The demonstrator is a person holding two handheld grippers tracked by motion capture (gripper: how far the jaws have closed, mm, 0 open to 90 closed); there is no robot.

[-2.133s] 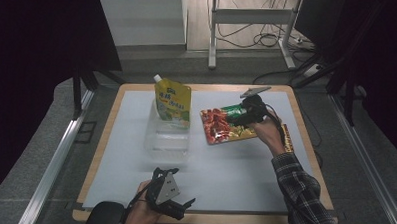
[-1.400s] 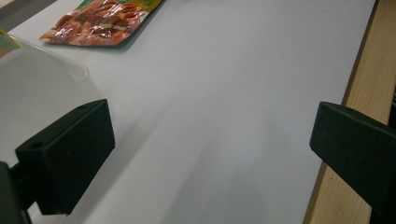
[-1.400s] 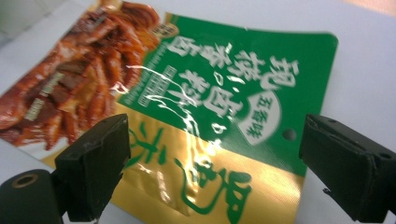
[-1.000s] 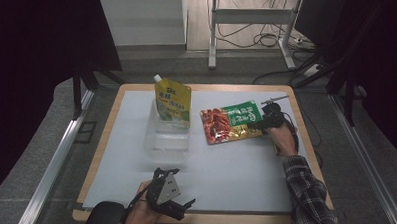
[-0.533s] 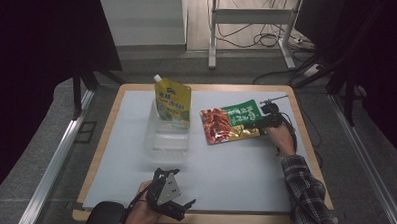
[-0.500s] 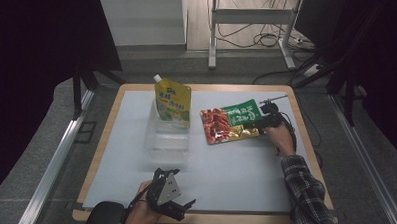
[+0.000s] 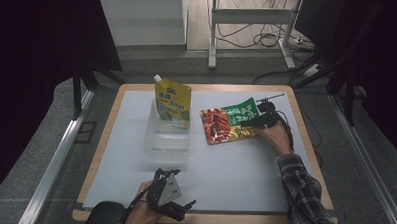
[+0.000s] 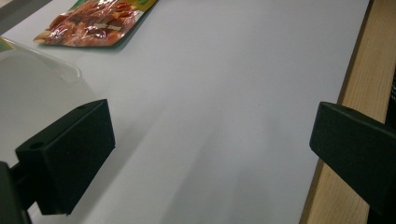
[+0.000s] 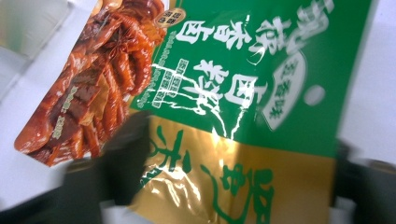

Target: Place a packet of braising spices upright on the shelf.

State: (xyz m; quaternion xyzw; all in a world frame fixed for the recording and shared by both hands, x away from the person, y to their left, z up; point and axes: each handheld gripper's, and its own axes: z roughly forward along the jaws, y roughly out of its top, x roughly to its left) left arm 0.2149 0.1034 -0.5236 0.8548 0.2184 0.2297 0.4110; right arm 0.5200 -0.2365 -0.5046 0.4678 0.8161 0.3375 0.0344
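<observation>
From above: snack pouch (image 7: 231,125) flat at table's (image 7: 234,168) right rear, long axis slanting; right gripper (image 7: 249,123) at its right edge, left gripper (image 7: 183,207) well apart. Right gripper view: jaws just been closing, pouch (image 9: 243,116) between them, pinch uncertain. Left gripper view: jaws spread, empty.

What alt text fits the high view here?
The right gripper reaches onto a green, red and gold snack packet on a white mat. A yellow-green spouted pouch stands in a clear container.
</observation>
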